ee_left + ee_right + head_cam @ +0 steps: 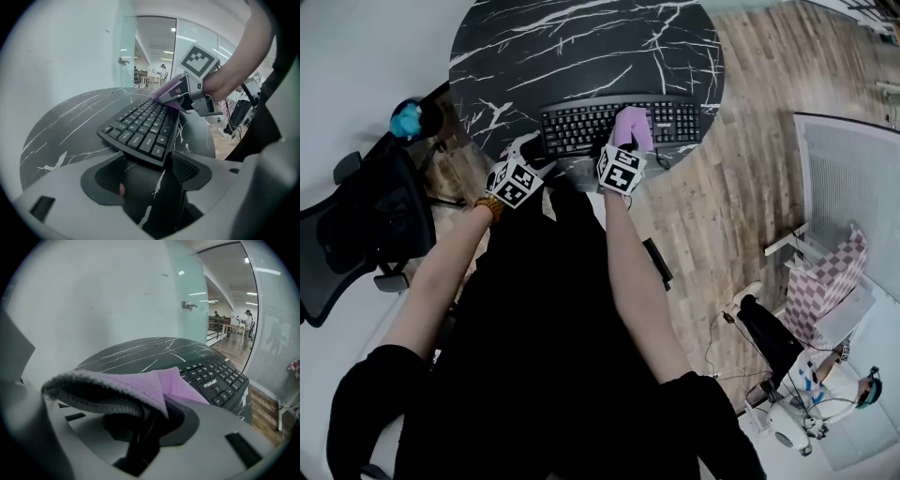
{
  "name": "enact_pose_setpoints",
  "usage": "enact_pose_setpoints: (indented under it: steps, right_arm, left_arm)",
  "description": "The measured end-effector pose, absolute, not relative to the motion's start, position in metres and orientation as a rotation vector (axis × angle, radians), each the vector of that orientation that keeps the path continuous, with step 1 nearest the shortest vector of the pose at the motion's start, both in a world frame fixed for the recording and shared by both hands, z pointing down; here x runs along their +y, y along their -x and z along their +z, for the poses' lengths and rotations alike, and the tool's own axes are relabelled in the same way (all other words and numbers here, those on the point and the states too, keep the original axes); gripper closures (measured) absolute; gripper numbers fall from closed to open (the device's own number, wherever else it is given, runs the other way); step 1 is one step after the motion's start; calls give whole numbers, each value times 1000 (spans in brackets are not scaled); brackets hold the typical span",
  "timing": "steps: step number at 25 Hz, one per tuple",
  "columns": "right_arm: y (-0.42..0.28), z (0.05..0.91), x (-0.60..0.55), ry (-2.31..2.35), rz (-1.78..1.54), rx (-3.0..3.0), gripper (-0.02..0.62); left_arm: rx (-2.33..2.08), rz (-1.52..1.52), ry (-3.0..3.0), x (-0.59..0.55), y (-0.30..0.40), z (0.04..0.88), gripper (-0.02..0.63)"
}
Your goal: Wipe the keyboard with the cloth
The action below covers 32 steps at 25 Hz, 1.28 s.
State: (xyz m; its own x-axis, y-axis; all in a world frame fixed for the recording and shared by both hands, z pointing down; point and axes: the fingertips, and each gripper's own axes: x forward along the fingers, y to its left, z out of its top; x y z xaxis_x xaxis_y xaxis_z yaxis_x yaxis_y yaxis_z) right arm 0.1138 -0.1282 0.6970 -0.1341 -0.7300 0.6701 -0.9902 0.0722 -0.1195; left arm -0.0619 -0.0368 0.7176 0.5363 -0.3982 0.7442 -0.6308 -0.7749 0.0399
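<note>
A black keyboard point(581, 127) lies near the front edge of a round black marble table point(581, 47). My right gripper point(628, 142) is shut on a lilac cloth point(634, 126) whose other side is grey. The cloth rests on the right half of the keys. In the right gripper view the cloth point(140, 385) folds over the jaws and hides them, with the keyboard point(215, 376) just beyond. My left gripper point(528, 150) stands open at the keyboard's left end. The keyboard's near corner point(140, 140) sits just ahead of its pads point(187, 169), low over the table.
A black office chair point(356, 225) stands to the left of the table, with a blue object point(406, 120) beside it. Wooden floor point(750, 141) lies to the right, with a white panel point(853, 169) and a seated person point(816, 375) farther off. A glass wall point(140, 301) runs behind the table.
</note>
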Motion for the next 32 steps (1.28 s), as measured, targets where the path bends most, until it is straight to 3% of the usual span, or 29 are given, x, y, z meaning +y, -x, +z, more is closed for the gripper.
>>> enact_pose_setpoints:
  steps: [32]
  right_arm:
    - [-26,696,-98,-1420,723,-2078,512]
  left_arm:
    - [-869,1078,-2459,-37,61,718,295]
